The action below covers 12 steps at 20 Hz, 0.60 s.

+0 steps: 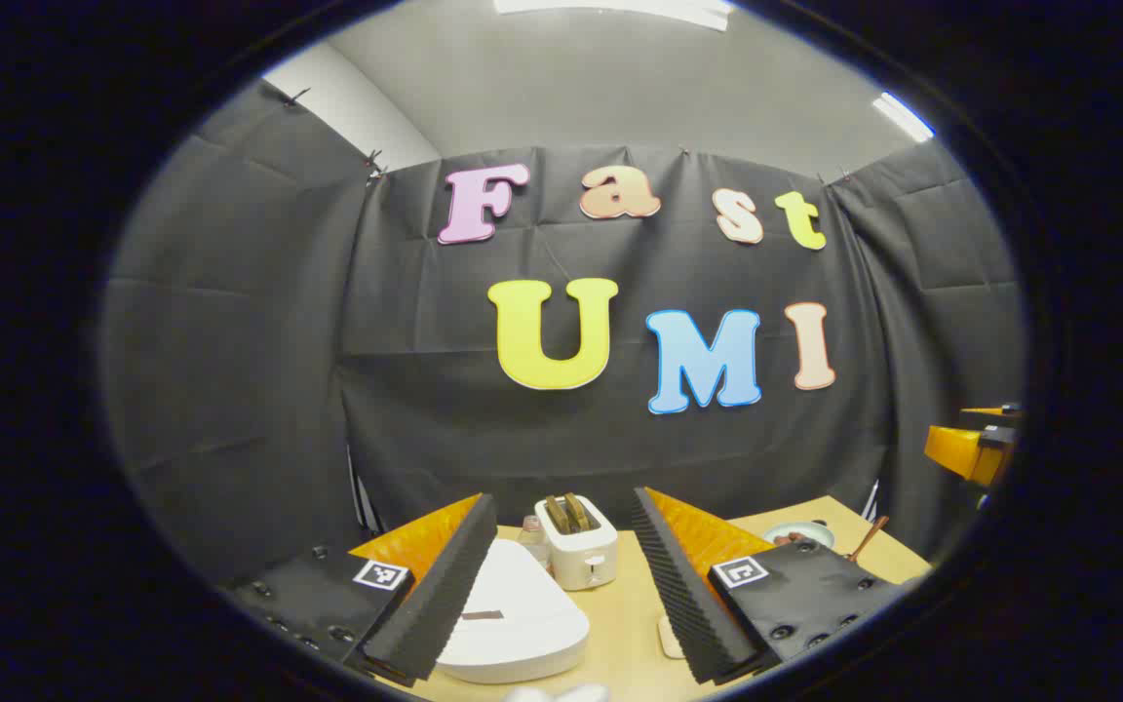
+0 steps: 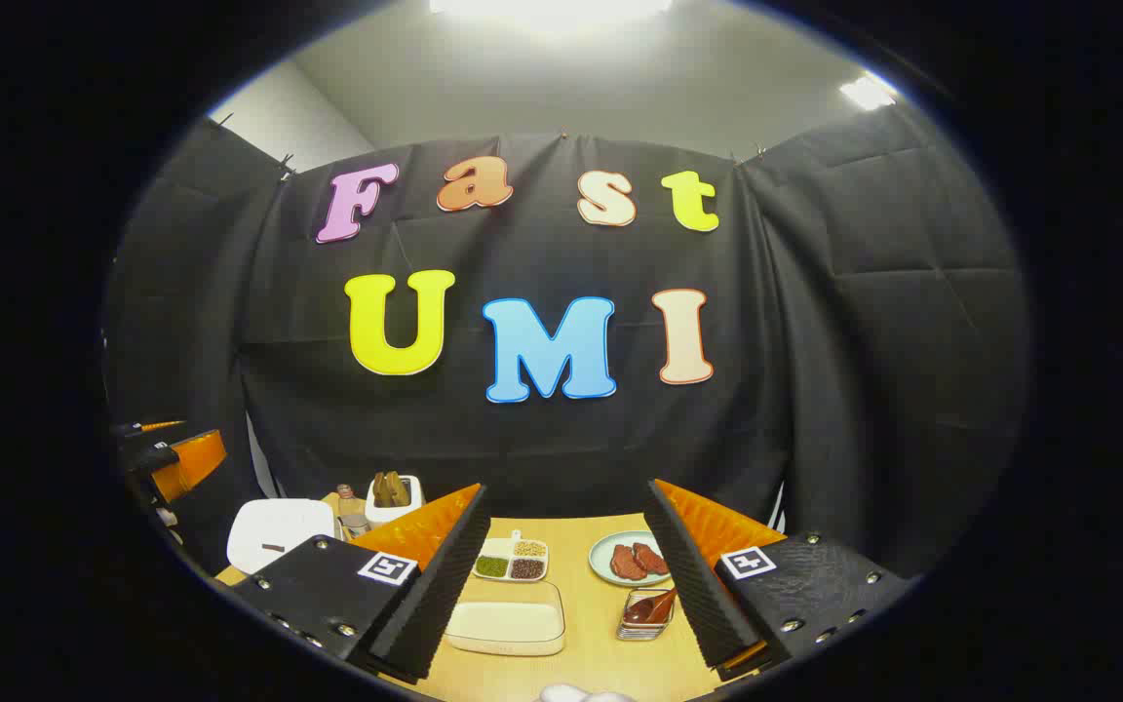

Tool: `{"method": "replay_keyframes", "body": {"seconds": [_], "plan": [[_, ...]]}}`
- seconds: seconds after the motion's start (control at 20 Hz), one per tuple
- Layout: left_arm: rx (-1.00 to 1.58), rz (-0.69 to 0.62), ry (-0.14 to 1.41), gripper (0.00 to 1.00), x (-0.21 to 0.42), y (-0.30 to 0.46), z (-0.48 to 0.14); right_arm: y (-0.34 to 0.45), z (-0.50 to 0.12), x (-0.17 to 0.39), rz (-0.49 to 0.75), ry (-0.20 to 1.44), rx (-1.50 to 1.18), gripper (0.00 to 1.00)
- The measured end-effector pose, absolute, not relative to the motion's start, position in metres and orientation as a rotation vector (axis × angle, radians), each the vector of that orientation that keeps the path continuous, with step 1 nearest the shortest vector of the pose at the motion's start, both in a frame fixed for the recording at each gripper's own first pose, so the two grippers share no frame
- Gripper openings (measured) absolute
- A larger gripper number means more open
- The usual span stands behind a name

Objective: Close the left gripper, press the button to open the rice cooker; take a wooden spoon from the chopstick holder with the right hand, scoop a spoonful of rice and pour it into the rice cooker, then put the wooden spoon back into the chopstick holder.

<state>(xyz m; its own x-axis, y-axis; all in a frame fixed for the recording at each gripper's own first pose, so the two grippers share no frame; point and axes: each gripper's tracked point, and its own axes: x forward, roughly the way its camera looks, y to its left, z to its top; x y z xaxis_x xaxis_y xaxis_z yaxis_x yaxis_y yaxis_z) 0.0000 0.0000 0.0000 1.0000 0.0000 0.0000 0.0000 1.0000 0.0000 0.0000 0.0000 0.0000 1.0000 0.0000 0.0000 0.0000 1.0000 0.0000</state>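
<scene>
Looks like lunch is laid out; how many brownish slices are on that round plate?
2: both slices lie side by side on the round plate, beside the right finger.

Both gripper views look level across the table (image 2: pixel 610 624) toward the backdrop, side by side.

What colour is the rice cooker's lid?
White; the rice cooker shows best in the left gripper view.

I see a white rice cooker (image 1: pixel 513 614) and white toaster (image 1: pixel 577 542) on my tan wooden table (image 2: pixel 610 658), a pale green plate (image 2: pixel 602 556) of reddish-brown meat slices (image 2: pixel 638 561), and a cream-filled clear container (image 2: pixel 508 624).
</scene>
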Motion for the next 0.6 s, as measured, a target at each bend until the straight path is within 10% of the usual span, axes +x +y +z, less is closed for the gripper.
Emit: {"method": "replay_keyframes", "body": {"seconds": [0.6], "plan": [[0.001, -0.019, -0.035, 0.96, 0.000, -0.013, 0.011, -0.002, 0.023, 0.008, -0.010, -0.041, 0.014, 0.97]]}}
